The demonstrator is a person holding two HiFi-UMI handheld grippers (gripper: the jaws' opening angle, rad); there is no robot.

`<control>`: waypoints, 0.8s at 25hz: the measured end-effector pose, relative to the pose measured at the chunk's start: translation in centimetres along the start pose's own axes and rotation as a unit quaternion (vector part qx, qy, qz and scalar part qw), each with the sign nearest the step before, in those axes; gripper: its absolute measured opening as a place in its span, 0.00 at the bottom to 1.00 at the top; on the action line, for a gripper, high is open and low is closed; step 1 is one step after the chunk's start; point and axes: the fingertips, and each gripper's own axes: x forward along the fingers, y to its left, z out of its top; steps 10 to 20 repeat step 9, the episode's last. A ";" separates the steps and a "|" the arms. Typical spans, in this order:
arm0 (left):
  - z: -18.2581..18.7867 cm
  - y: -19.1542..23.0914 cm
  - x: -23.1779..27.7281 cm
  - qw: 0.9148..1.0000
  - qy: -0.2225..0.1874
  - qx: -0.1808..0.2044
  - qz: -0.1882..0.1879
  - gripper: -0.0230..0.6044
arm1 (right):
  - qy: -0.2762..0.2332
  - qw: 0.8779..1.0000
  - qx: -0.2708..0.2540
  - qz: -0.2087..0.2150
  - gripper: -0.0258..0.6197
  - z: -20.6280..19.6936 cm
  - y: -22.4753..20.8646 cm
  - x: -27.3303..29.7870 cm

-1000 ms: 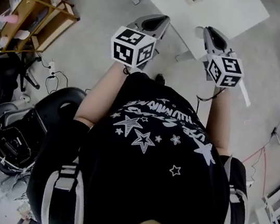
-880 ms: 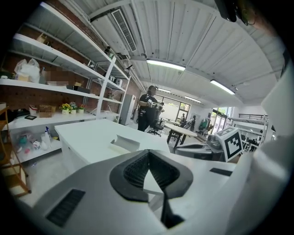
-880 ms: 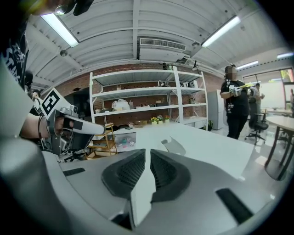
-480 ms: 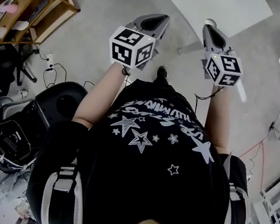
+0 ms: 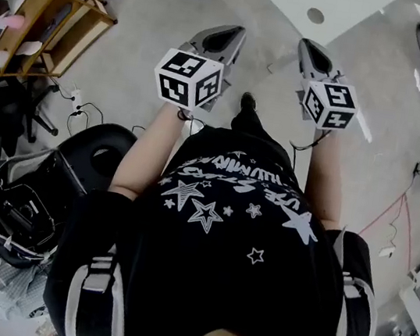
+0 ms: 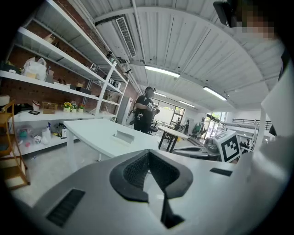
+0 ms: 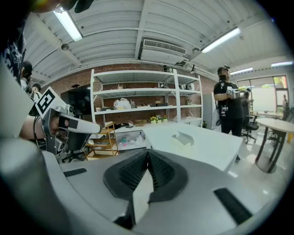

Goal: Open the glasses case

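A pale, flat glasses case lies on the white table, some way ahead of both grippers. The right gripper view shows the same case on the table top. In the head view I see only the table's near edge, and the case is out of frame. My left gripper and right gripper are held side by side over the floor, short of the table. Both are shut with nothing between their pads.
A wooden shelf cart, floor cables, a black chair and a bag are at the left. White wall shelving stands behind the table. Another person stands beyond the table.
The table has slid toward the top of the head view and the case has left that frame. Both grippers stay side by side, shifted slightly up the picture.
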 end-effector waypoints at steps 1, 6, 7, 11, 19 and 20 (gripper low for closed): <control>-0.3 -0.3 -0.6 1.000 -0.001 -0.001 -0.001 0.06 | 0.000 1.000 0.002 -0.002 0.05 -0.4 0.4 -0.6; -1.3 -1.8 -2.9 1.000 -0.009 -0.001 -0.005 0.06 | -0.002 1.000 0.009 -0.008 0.05 -1.7 2.0 -3.0; -1.6 -2.1 -3.3 1.000 -0.010 -0.001 -0.005 0.06 | -0.003 1.000 0.010 -0.008 0.05 -1.9 2.3 -3.4; -2.0 -2.6 -4.1 1.000 -0.014 0.000 -0.006 0.06 | -0.006 1.000 0.013 -0.007 0.05 -2.3 3.0 -4.3; -2.0 -2.6 -4.1 1.000 -0.014 0.000 -0.006 0.06 | -0.006 1.000 0.013 -0.007 0.05 -2.3 3.0 -4.3; -2.0 -2.6 -4.1 1.000 -0.014 0.000 -0.006 0.06 | -0.006 1.000 0.013 -0.007 0.05 -2.3 3.0 -4.3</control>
